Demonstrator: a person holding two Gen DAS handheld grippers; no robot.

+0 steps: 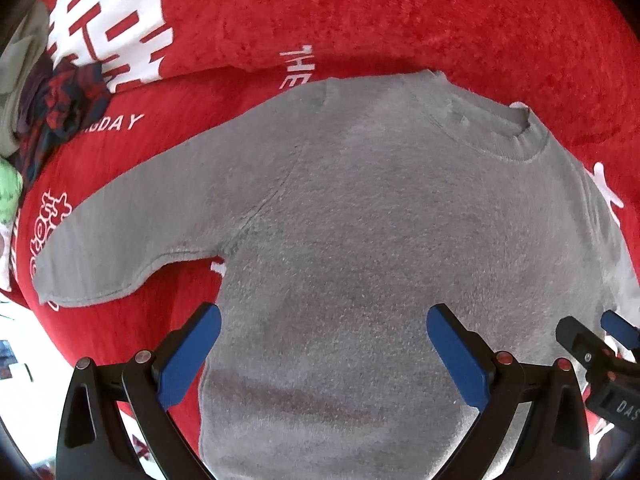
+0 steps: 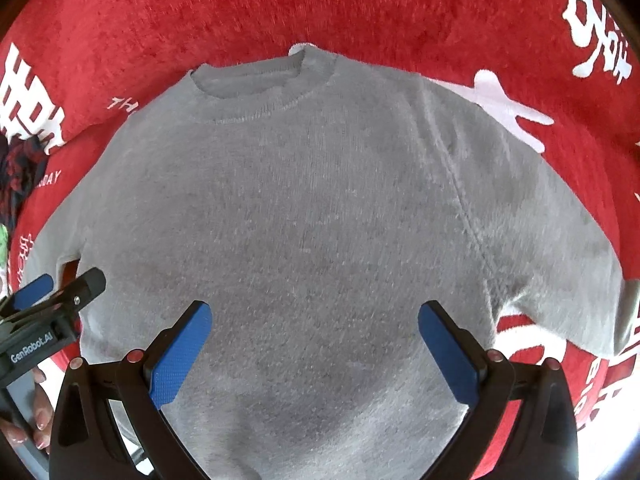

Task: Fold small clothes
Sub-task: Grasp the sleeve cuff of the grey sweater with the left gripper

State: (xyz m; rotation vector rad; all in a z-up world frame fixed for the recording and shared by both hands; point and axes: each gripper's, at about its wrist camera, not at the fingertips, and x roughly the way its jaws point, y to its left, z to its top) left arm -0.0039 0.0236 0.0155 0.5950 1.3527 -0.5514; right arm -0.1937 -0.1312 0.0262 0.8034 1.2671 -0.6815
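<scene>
the grey sweater [image 1: 360,220] lies flat and face up on a red blanket [image 1: 400,8] printed with white lettering. the collar [image 2: 260,88] points away from the person; the hem is nearest the grippers and runs out of view at the bottom of both pictures. both sleeves are spread outward: one sleeve [image 1: 132,232] extends to the left side, the other sleeve [image 2: 560,248] to the right. no fold is visible anywhere on the garment.

the left gripper [image 1: 324,352] hovers over the lower left part of the sweater body. its blue fingers [image 1: 188,360] stand wide apart and hold nothing. the right gripper [image 2: 316,352] hovers over the lower middle of the body, just beside the left one. its fingers [image 2: 180,356] are likewise spread wide and empty. whether either pair touches the fabric cannot be told.

a dark patterned garment [image 1: 60,112] sits bunched at the far left edge of the blanket, well apart from the sweater.

task status, as a judgement: the sweater appears laid out and smoothed, ready for folding; the folding itself has not begun. remaining steps probably include bringing each sleeve across the body and then folding the body. the other garment at the left also appears unfolded.
</scene>
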